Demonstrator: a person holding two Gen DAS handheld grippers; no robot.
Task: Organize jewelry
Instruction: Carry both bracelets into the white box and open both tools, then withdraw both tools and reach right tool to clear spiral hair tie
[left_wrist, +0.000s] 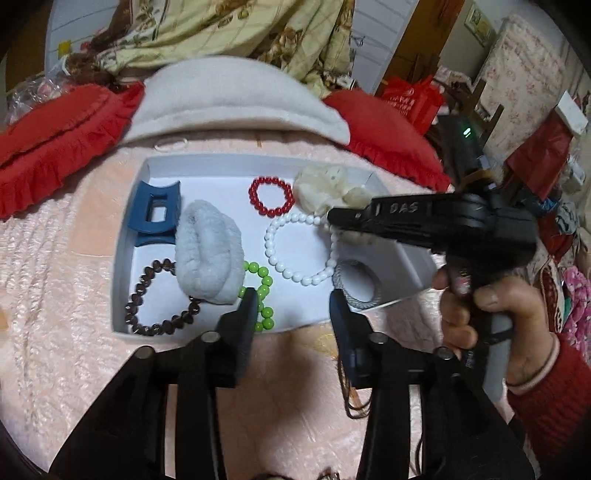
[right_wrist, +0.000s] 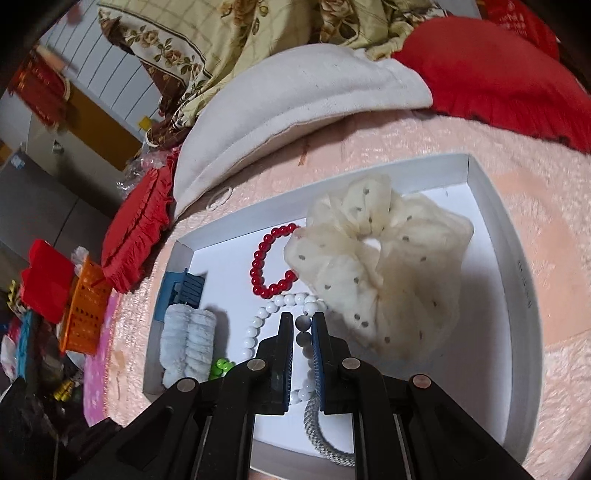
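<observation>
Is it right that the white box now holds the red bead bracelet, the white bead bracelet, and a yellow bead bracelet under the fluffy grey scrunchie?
Not quite: the bead bracelet poking out from under the fluffy grey scrunchie is green, not yellow, as the left wrist view shows. The rest stands.

Right gripper (right_wrist: 303, 321) clamped on white bead bracelet (right_wrist: 258, 319) inside white box (right_wrist: 517, 258).

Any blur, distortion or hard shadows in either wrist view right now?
Left wrist: heavy fisheye bowing of the white box, dark corners, sharp centre. Right wrist: left-edge clutter smeared; cream scrunchie sharp, casting a soft shadow; the right gripper shades the white bead bracelet.
</observation>
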